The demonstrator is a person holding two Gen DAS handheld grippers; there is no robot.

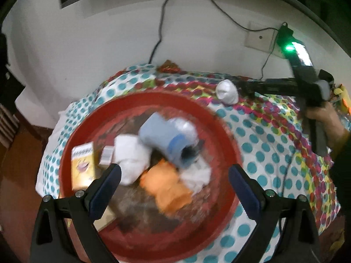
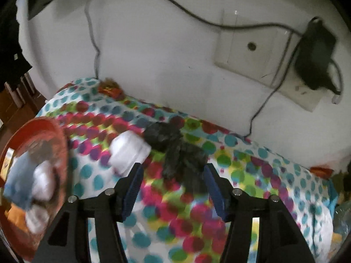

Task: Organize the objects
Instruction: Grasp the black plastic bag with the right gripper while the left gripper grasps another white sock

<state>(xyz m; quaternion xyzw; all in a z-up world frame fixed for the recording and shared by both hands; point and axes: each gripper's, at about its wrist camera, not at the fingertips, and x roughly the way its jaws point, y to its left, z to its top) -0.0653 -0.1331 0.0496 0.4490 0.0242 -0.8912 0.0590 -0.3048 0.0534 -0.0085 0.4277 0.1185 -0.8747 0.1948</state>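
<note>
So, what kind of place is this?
Probably a room in a home: a polka-dot cloth covers a table or bed against a white wall, with a wall socket plate and a round red tray.

Left wrist view looks steeply down, close over the red tray (image 1: 72,135) on the dotted cloth (image 1: 263,144), wall behind. Right wrist view faces the same wall, close above the cloth further right. Both share tray (image 2: 43,131), cloth (image 2: 241,160), white wad (image 1: 227,92) (image 2: 129,151).

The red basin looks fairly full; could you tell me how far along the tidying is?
Done: the red basin holds a yellow box, blue bottle and orange packet. In hand: nothing, both jaws open. Left: a white wad and black clump on the dotted cloth.
</note>
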